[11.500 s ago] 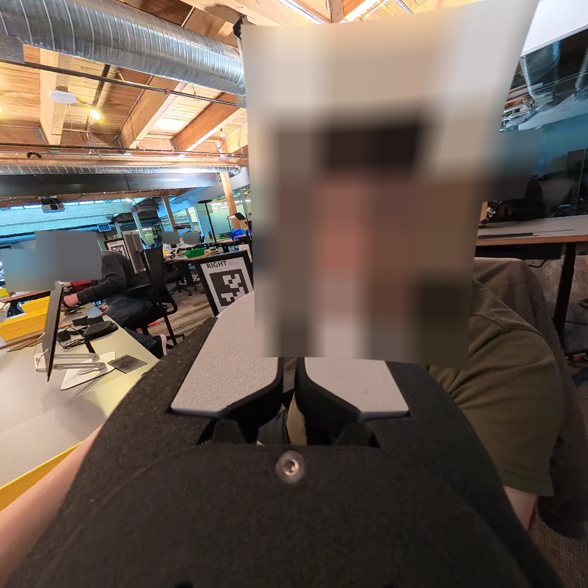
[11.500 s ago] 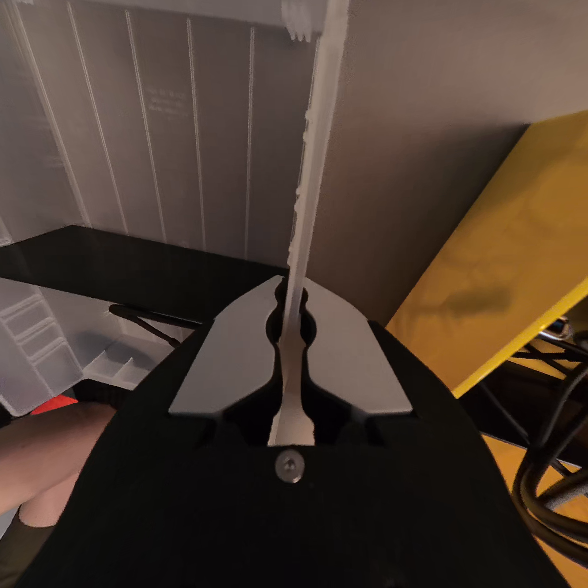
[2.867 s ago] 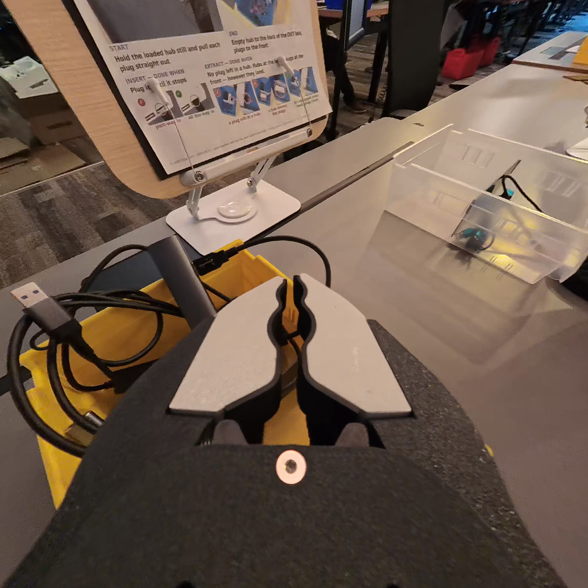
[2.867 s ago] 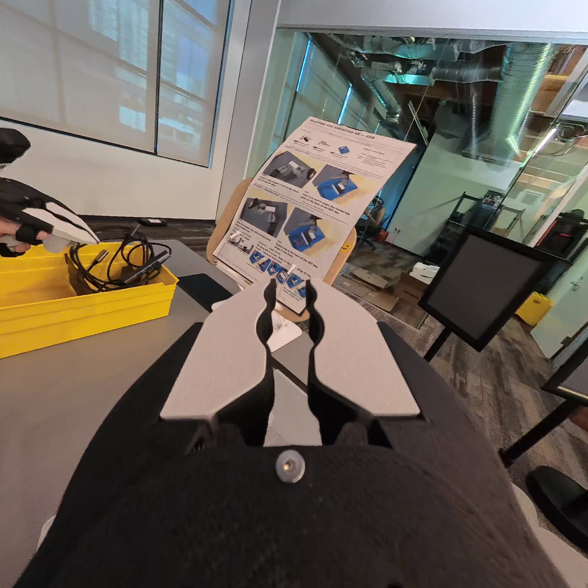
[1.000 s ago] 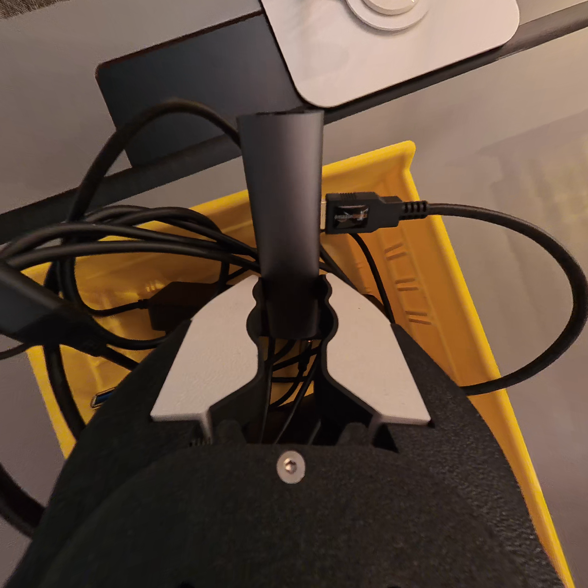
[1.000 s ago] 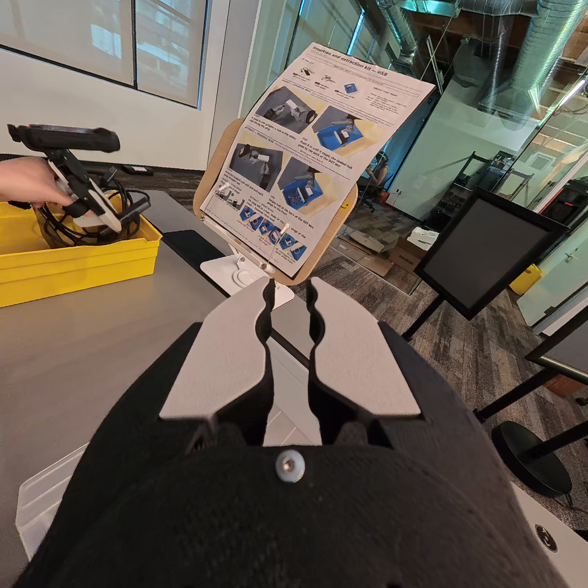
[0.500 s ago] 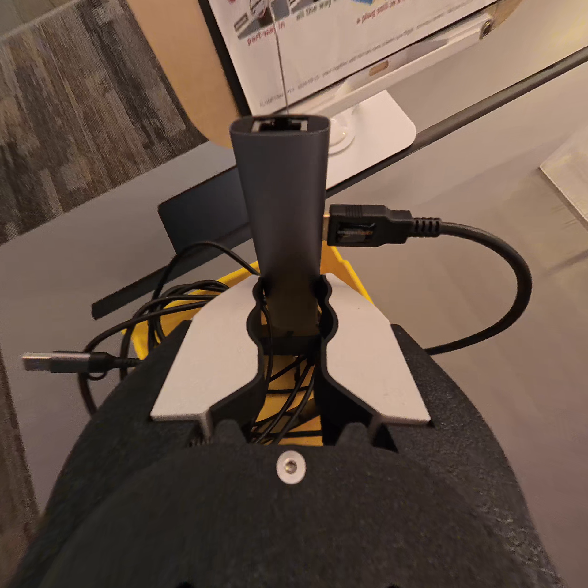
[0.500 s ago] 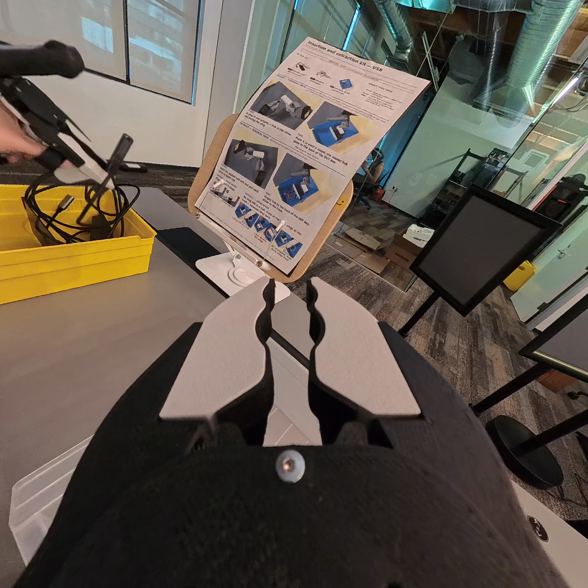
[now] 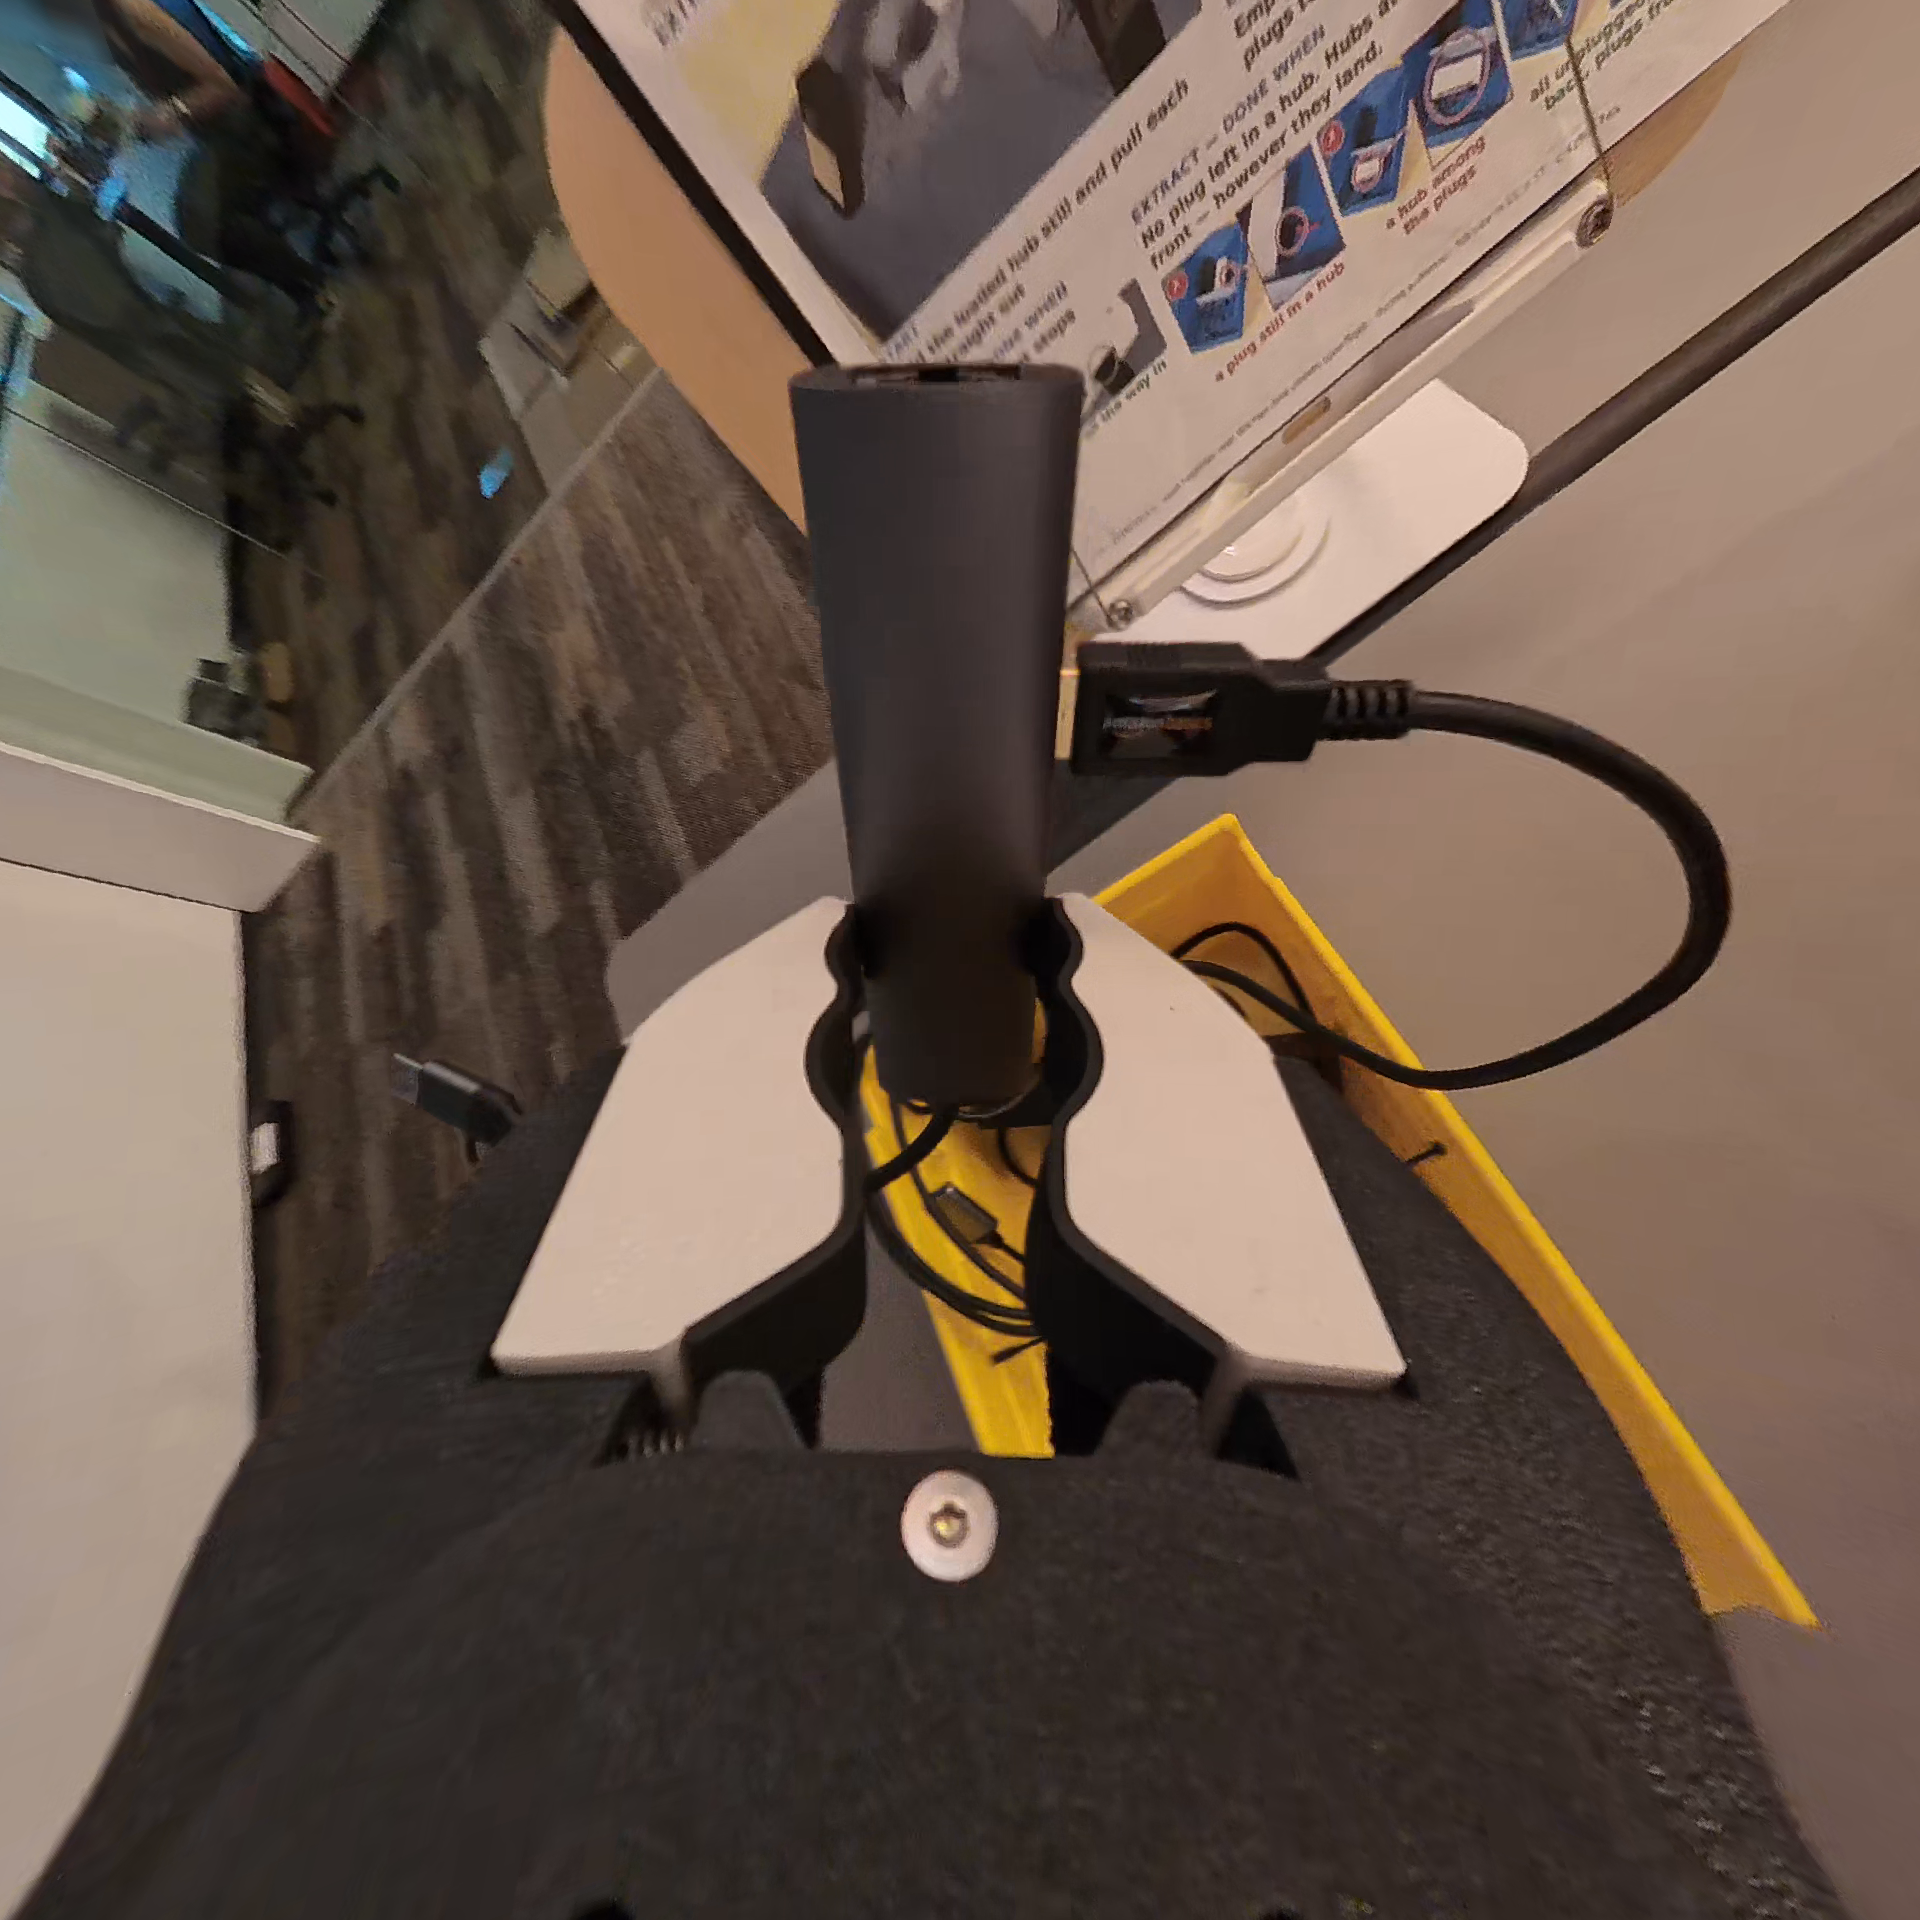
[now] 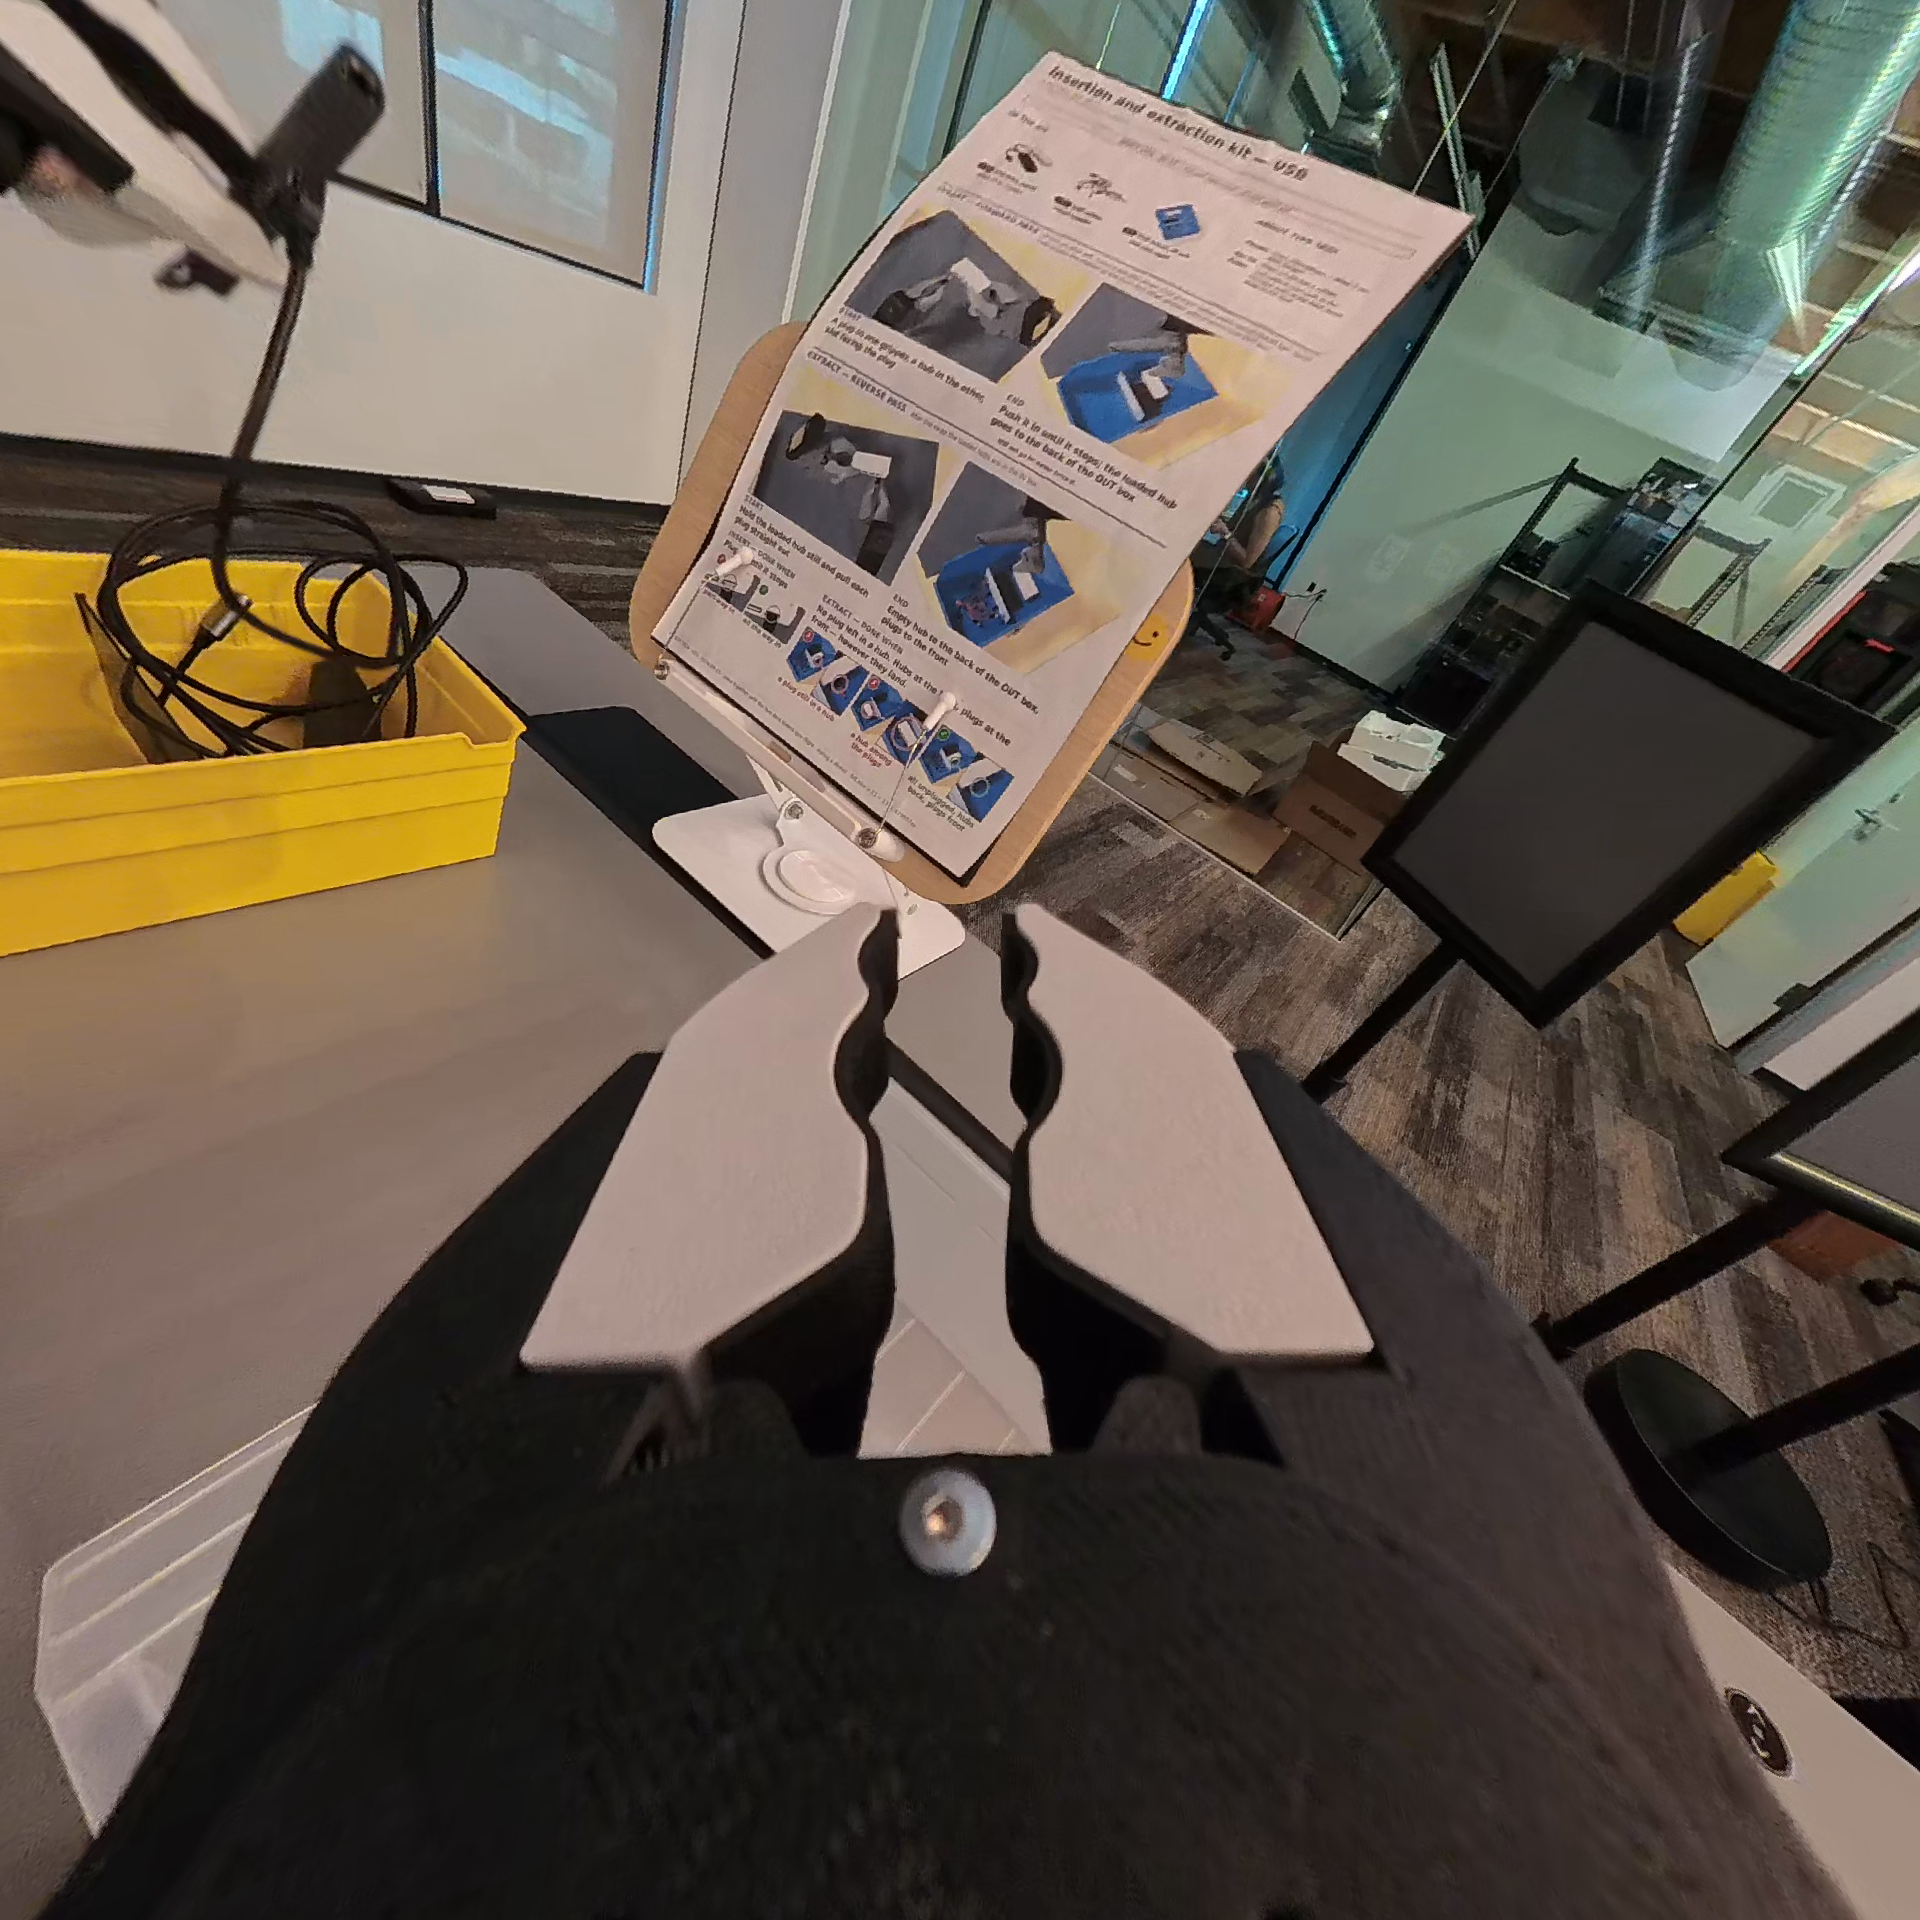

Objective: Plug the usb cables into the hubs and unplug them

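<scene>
Above the yellow bin: left gripper (image 9: 951,997) clamped on the near end of a dark grey USB hub (image 9: 940,665), which points away from the camera.
Hub's right side: black USB plug (image 9: 1195,707) seated in a port, its cable (image 9: 1621,914) looping down toward the bin.
Yellow bin (image 10: 260,821): on the grey table (image 10: 312,1049), far left, holding coiled black cables (image 10: 260,644).
Right gripper (image 10: 940,961): narrow gap between its fingers, holding nothing, above the table.
Far side: instruction sheet (image 10: 1039,436) on a white stand (image 10: 810,862).
Near left: clear plastic tray (image 10: 135,1621).
</scene>
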Available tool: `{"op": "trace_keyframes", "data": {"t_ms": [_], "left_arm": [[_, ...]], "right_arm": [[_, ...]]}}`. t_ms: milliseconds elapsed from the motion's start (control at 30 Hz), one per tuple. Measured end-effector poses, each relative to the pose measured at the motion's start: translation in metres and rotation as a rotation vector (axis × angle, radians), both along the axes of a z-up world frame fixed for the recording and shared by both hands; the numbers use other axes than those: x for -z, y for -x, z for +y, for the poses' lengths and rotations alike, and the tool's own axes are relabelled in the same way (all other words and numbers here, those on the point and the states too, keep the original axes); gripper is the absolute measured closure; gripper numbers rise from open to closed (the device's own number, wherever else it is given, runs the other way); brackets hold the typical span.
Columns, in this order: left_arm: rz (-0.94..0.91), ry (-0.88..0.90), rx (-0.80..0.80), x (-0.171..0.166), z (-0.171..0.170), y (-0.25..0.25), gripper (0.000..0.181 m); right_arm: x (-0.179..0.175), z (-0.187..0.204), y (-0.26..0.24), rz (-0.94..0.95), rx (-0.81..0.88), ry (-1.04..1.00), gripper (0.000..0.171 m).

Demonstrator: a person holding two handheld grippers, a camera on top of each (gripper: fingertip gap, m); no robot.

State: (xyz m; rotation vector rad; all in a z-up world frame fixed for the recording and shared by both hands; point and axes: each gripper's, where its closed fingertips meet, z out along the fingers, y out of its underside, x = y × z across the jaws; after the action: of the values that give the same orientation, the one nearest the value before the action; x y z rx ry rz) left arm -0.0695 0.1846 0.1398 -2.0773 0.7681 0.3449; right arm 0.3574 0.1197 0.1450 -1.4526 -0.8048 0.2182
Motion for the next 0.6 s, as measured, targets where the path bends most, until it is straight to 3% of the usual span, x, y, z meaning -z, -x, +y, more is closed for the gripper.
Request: {"op": "trace_keyframes", "data": {"t_ms": [600], "left_arm": [[0.229,-0.146,0.025,-0.132,-0.018,-0.044,0.149]], "right_arm": [[0.025,0.008,0.036,-0.128,-0.043,0.048,0.151]]}}
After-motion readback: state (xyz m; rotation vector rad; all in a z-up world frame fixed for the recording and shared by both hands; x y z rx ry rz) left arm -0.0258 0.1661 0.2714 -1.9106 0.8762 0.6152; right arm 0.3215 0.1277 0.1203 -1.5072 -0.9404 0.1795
